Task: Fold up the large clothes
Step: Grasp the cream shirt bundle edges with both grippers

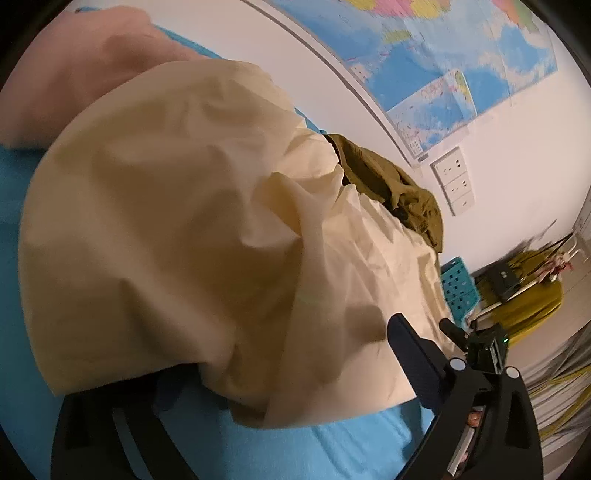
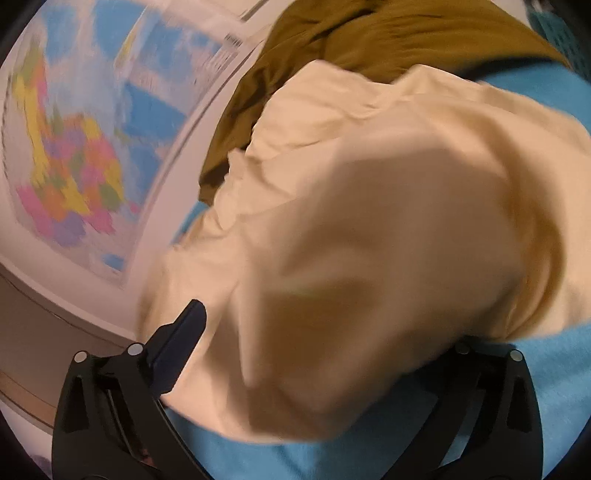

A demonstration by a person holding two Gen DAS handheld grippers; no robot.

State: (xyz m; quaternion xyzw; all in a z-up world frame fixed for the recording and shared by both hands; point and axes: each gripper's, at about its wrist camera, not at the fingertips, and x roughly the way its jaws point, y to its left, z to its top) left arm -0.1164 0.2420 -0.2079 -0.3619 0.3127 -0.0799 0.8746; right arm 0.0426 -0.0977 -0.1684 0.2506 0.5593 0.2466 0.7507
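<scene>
A large cream garment (image 1: 177, 221) lies bunched on the blue cover (image 1: 332, 450). In the left wrist view my left gripper (image 1: 288, 354) stands wide open at the garment's near edge. Its right finger (image 1: 410, 350) shows bare beside the cloth, while the left finger is hidden under a drooping fold. In the right wrist view my right gripper (image 2: 328, 325) is also wide open around the cream garment (image 2: 369, 221). There the left finger (image 2: 181, 343) is bare and cloth covers the right one. No pad visibly presses on the fabric.
An olive garment (image 1: 388, 184) lies behind the cream one, against the wall, and shows again as olive cloth (image 2: 369, 33). A pink cloth (image 1: 74, 74) sits at the far left. Wall maps (image 1: 443, 55), sockets (image 1: 456, 181), a teal crate (image 1: 458, 288) and a yellow-green seat (image 1: 532, 295) lie beyond.
</scene>
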